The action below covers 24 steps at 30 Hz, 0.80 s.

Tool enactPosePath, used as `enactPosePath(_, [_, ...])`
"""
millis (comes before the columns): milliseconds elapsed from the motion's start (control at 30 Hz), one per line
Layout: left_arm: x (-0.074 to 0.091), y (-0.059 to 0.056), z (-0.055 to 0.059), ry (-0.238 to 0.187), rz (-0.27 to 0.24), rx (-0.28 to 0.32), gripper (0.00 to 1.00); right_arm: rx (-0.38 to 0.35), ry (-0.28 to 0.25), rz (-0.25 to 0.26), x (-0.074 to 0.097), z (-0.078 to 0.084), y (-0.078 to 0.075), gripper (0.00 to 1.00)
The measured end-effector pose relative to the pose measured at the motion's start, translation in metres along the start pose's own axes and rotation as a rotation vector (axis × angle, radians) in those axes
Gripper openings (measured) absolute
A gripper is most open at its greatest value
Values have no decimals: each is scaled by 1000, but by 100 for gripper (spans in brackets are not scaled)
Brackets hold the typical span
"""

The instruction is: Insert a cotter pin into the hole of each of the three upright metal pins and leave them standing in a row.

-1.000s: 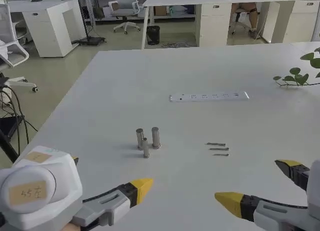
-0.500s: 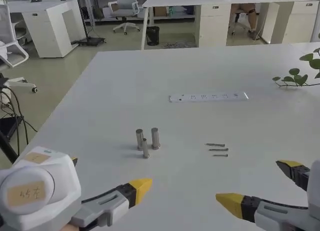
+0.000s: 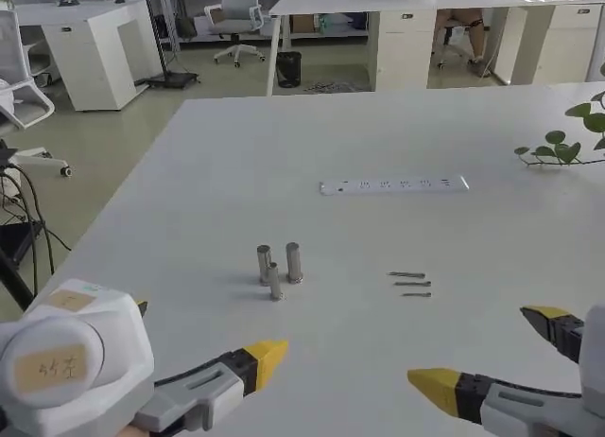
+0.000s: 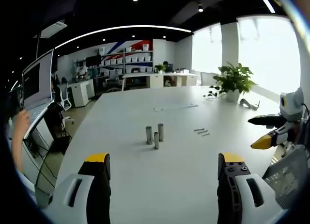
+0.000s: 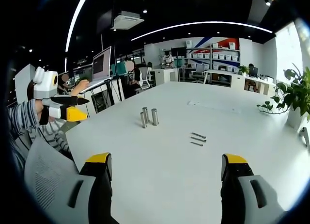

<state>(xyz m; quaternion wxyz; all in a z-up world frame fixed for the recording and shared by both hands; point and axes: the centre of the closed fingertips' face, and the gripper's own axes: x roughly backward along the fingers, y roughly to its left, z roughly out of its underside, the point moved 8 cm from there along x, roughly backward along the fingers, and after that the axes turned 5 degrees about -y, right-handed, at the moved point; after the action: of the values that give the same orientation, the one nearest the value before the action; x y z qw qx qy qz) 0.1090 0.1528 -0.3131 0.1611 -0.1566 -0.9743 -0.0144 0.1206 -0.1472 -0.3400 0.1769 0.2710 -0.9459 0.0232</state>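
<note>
Head view: the three metal pins [image 3: 279, 270] stand upright in a tight clump on the table [image 3: 284, 172]. The three cotter pins [image 3: 411, 285] lie flat off to their right, long axes running side to side. They sit ahead of the right gripper [image 3: 482, 347], so we reckon that one's nearer.

Left gripper view: the left gripper [image 4: 164, 158] hovers level, fingers spread wide and empty.

Right gripper view: fingers apart with nothing in them, cotter pins pretty much straight ahead.

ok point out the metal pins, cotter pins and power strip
metal pins [image 3: 294, 263], head view, shaft of the right-hand pin
cotter pins [image 3: 413, 284], head view, middle one of the three
power strip [image 3: 394, 183], head view, middle of its top face
</note>
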Motion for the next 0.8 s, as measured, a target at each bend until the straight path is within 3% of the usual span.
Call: enactPosePath(800, [-2, 2, 5, 14, -1, 4, 89, -1, -2, -5, -2, 1, -1, 92])
